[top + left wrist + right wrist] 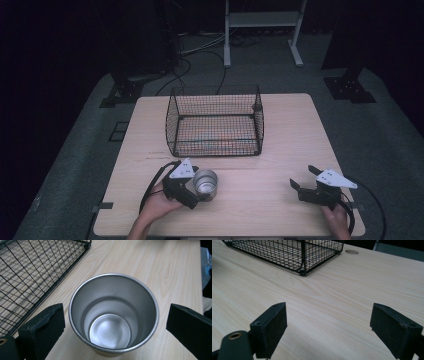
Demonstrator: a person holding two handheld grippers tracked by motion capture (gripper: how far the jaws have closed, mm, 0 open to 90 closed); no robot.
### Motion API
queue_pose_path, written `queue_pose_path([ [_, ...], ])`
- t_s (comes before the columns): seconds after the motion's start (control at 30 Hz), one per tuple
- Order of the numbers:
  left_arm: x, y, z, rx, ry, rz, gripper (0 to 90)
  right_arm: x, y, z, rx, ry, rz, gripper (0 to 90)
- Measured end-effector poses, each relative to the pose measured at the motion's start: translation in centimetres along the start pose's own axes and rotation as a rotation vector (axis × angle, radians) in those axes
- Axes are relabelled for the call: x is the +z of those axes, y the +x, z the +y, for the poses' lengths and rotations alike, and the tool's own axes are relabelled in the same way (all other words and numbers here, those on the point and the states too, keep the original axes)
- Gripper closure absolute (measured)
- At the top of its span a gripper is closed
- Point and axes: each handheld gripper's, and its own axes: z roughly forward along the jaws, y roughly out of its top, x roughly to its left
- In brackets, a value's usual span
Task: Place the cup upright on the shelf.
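Observation:
An empty stainless steel cup (pixel 206 183) stands upright on the wooden table (pixel 285 150), just in front of a black wire basket (pixel 215 122). My left gripper (pixel 200 186) is open, with one jaw on each side of the cup. In the left gripper view the cup (pixel 113 315) fills the gap between the jaws, a thin strip of table showing on either side of its rim. My right gripper (pixel 304 176) rests near the table's front right, open, with bare wood between its jaws (pixel 329 308).
The basket (pixel 287 252) holds nothing and sits at the table's middle back; its corner (pixel 30 272) is close to the cup's left. A round cable hole (pixel 351 251) lies behind it. Black stands and cables sit on the floor beyond.

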Motion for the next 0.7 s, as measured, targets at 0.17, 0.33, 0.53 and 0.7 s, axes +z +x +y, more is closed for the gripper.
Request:
queue_pose_path([
  [0.17,0.9,0.1,-0.1,0.002,0.034,-0.014,0.9,0.0,0.0,0.0,0.000,0.000,0.000,13.4],
  [0.33,1.7,0.4,-0.2,-0.001,0.062,-0.013,1.2,0.0,0.0,0.0,0.000,0.000,0.000,13.4],
  [0.53,2.5,0.4,-0.2,0.010,0.083,-0.011,5.5,0.0,0.0,0.0,0.000,-0.001,0.001,13.4],
  [0.7,2.4,0.4,-0.2,0.031,0.086,-0.018,16.2,0.0,0.0,0.0,0.001,-0.003,0.003,13.4],
])
